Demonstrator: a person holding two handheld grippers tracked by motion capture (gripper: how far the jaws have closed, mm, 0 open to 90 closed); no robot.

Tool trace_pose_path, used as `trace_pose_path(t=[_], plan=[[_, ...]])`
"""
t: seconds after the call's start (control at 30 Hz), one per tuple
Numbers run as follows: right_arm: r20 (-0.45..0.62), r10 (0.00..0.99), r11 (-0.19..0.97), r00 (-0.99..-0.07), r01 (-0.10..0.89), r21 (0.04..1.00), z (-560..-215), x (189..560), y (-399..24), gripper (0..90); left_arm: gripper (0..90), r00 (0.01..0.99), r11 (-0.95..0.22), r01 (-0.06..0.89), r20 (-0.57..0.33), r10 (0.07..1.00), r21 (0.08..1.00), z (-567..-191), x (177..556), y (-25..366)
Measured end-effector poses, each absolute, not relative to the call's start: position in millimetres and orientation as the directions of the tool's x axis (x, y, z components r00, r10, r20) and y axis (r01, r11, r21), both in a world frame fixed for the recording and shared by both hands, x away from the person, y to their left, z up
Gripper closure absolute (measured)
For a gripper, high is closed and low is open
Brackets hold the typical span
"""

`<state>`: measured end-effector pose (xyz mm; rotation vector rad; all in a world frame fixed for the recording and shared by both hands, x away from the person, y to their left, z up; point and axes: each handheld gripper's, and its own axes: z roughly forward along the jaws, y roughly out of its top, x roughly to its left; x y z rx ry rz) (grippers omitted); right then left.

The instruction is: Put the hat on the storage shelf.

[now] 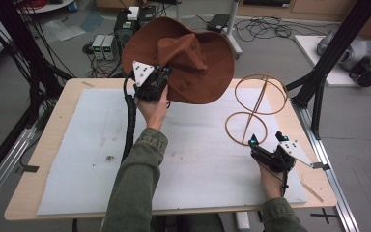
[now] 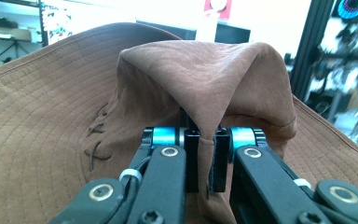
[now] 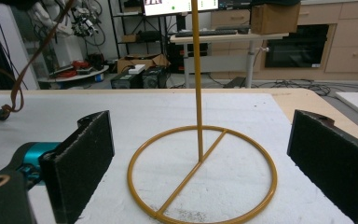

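Observation:
A brown wide-brimmed hat (image 1: 188, 63) hangs in the air above the table's back edge. My left gripper (image 1: 158, 79) is shut on a fold of its crown; in the left gripper view the fabric of the hat (image 2: 205, 88) is pinched between the jaws of the left gripper (image 2: 206, 140). A yellow wire hat stand (image 1: 253, 108) stands on the white mat at the right, with a ring base, an upright rod and a ring on top. My right gripper (image 1: 265, 140) rests open just in front of the stand's base (image 3: 200, 172), with the right gripper (image 3: 200, 163) jaws wide on either side of it, not touching.
A white mat (image 1: 96, 159) covers most of the wooden table (image 1: 53, 130). The hat's chin cord (image 3: 14, 93) dangles at the left of the right gripper view. Black frame posts (image 1: 333, 53) stand at the table's right, and cables and boxes (image 1: 104, 46) lie on the floor behind.

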<state>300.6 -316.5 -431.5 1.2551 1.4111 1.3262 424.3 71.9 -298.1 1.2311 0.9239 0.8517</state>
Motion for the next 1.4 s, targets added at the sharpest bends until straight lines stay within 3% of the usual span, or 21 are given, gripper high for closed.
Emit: trace_pose_path(t=[0.27,1.07,1.4], plan=[[0.069,0.981,-0.047,-0.18,0.126,0.991,-431,300,-314,6.3,88.0,0.403,0.147,-0.136,-0.081,0.912,0.98,-287,413,71],[0.062,0.981,-0.041,-0.181,0.118,0.992,-430,299,-313,6.3,87.9,0.608,0.251,-0.133,-0.121,0.785,0.959,-273,406,34],[0.06,0.983,-0.04,-0.176,0.112,0.993,-430,296,-313,6.3,87.9,0.714,0.243,-0.12,-0.087,0.695,0.962,-268,407,7]])
